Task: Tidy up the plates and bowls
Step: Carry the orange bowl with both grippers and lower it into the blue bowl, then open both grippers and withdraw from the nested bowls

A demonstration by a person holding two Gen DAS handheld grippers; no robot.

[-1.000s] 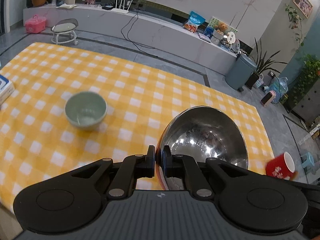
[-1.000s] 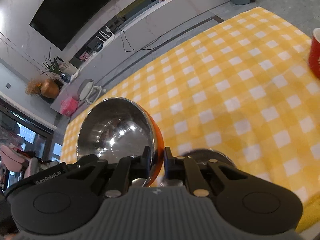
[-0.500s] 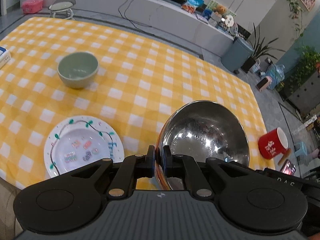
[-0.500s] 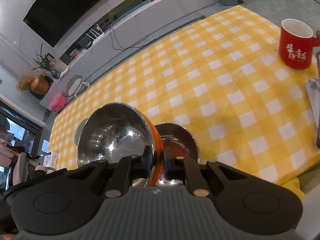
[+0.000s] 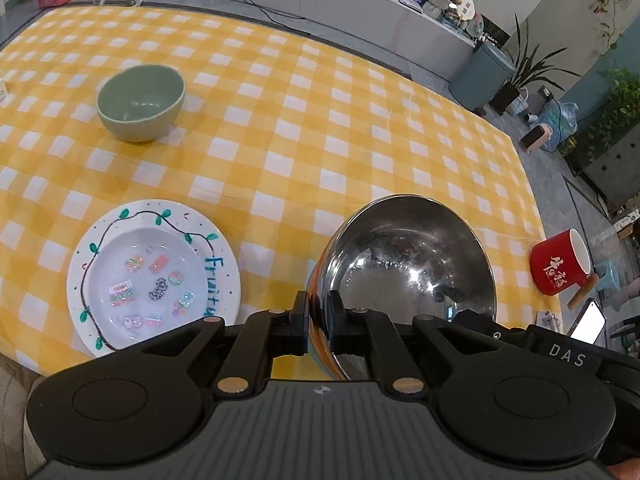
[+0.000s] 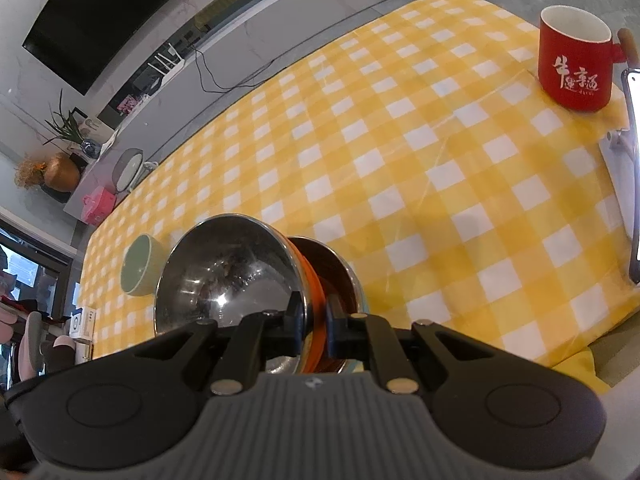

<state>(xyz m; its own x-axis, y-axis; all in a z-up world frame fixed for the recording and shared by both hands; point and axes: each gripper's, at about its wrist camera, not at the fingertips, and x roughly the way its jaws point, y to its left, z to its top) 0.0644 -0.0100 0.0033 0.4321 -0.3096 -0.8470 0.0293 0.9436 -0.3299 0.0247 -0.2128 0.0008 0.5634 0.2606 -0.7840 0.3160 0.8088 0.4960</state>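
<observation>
- Steel bowl (image 5: 408,276), mirror-bright inside with an orange outer skin, hangs tilted above the near edge of the yellow checked tablecloth (image 5: 304,128). We hold it from both sides.
- Left gripper (image 5: 318,322): jaws nearly together, pinching the bowl's thin rim, one pad inside and one outside.
- Right gripper (image 6: 310,330): the same pinch on the opposite part of the rim, seen in the right wrist view with the bowl (image 6: 228,280) to its left.
- Just beyond the bowl on the right sits a second, darker bowl (image 6: 332,268). It looks like the nesting target, though its base is hidden.
- Handling, as we judge it: light, rigid, thin-walled. The polished steel is slippery, so a rim pinch can swivel or slide. Two opposed grips steady it. It should not break, but it would clang and scuff the ceramics.
- Both grippers pitch steeply downward toward the cloth, and the two bodies sit close together.
- Also on the cloth: green ceramic bowl (image 5: 141,101) well off to the far left, painted plate (image 5: 154,274) near the left edge, red mug (image 5: 560,266) at the right.
- The ceramics are fragile and heavier, so we would take them by the rim with a firm grip.
</observation>
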